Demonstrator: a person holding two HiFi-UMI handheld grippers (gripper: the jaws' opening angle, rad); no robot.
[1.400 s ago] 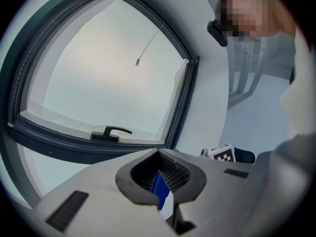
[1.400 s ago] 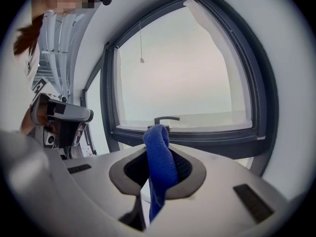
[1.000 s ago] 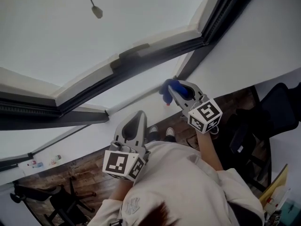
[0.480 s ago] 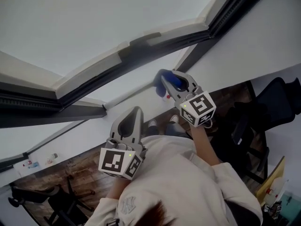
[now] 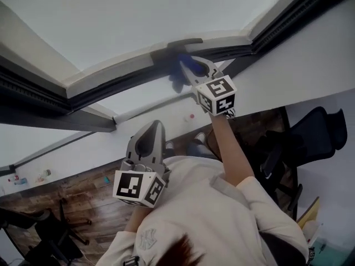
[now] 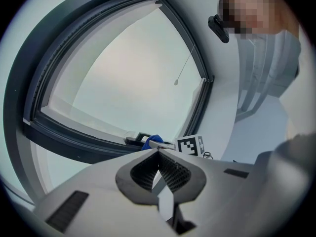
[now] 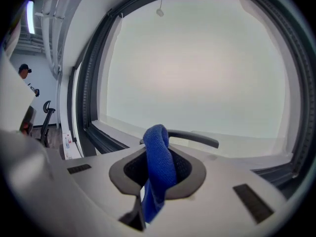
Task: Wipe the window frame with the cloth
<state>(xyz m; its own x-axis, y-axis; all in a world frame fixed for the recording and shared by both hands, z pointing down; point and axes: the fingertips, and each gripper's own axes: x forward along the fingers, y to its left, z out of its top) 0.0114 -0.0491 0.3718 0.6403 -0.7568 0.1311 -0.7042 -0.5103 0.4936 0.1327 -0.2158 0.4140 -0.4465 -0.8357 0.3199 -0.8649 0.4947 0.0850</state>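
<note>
A blue cloth (image 7: 159, 167) is pinched in my right gripper (image 7: 157, 154), its folded end sticking up past the jaws. In the head view that gripper (image 5: 188, 68) reaches up to the dark window frame (image 5: 122, 82), with the cloth (image 5: 180, 71) at the black window handle (image 5: 176, 44). The handle (image 7: 195, 138) lies just beyond the cloth in the right gripper view. My left gripper (image 5: 150, 134) hangs lower, shut with nothing in it, pointing toward the window. From the left gripper view, its jaws (image 6: 159, 154) meet, and the cloth (image 6: 152, 141) shows small ahead.
A white sill (image 5: 72, 151) runs below the window, with small bottles (image 5: 16, 179) at its left end. A blind cord weight (image 7: 159, 12) hangs before the pane. Black office chairs (image 5: 308, 143) stand on the wooden floor (image 5: 83, 198) to the right and lower left.
My right gripper has risen from the sill area up to the window handle, carrying the cloth with it. The left gripper stays about where it was.
</note>
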